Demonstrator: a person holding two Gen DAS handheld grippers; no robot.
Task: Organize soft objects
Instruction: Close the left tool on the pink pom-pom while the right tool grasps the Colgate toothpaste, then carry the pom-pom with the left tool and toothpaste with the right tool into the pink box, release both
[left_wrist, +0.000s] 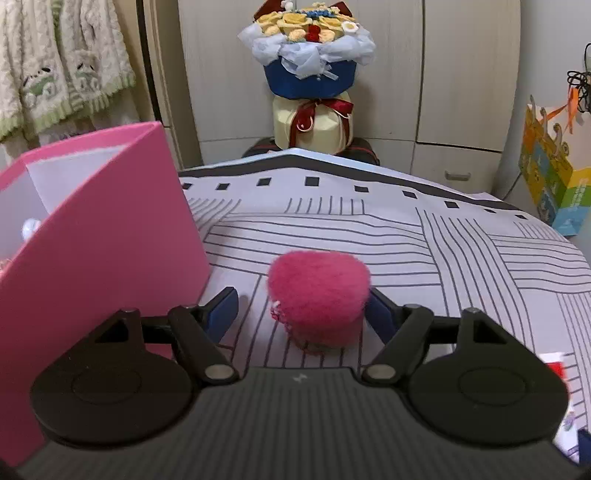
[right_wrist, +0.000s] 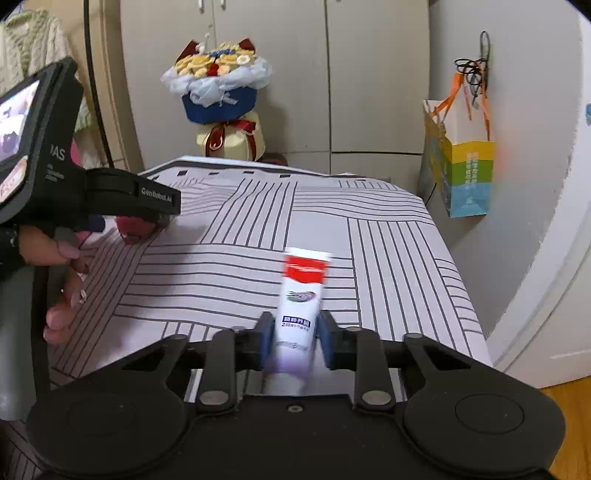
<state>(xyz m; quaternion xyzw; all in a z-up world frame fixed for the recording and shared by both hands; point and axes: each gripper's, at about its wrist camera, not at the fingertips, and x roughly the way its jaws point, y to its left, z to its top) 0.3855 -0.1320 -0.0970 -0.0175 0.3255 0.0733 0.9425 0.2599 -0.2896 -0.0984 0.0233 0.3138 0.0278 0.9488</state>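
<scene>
Right gripper (right_wrist: 294, 338) clenched on a white-and-red tube (right_wrist: 300, 306), lifted over the striped table (right_wrist: 388, 236). Left gripper (left_wrist: 301, 312) spread wide around the pink fuzzy ball (left_wrist: 319, 299), right pad touching, left pad apart. Step: grasping the ball. Next likely: close, then carry to the pink box (left_wrist: 110, 236) just left.

Home bedroom, closet doors (right_wrist: 376, 74), hanging knitwear (left_wrist: 62, 70), flower bouquet (left_wrist: 310, 48), gift bag (right_wrist: 461, 162) on a wall hook

Tube (right_wrist: 301, 306) lower end blurred — pink box (left_wrist: 110, 236) cut off left, its contents mostly hidden
</scene>
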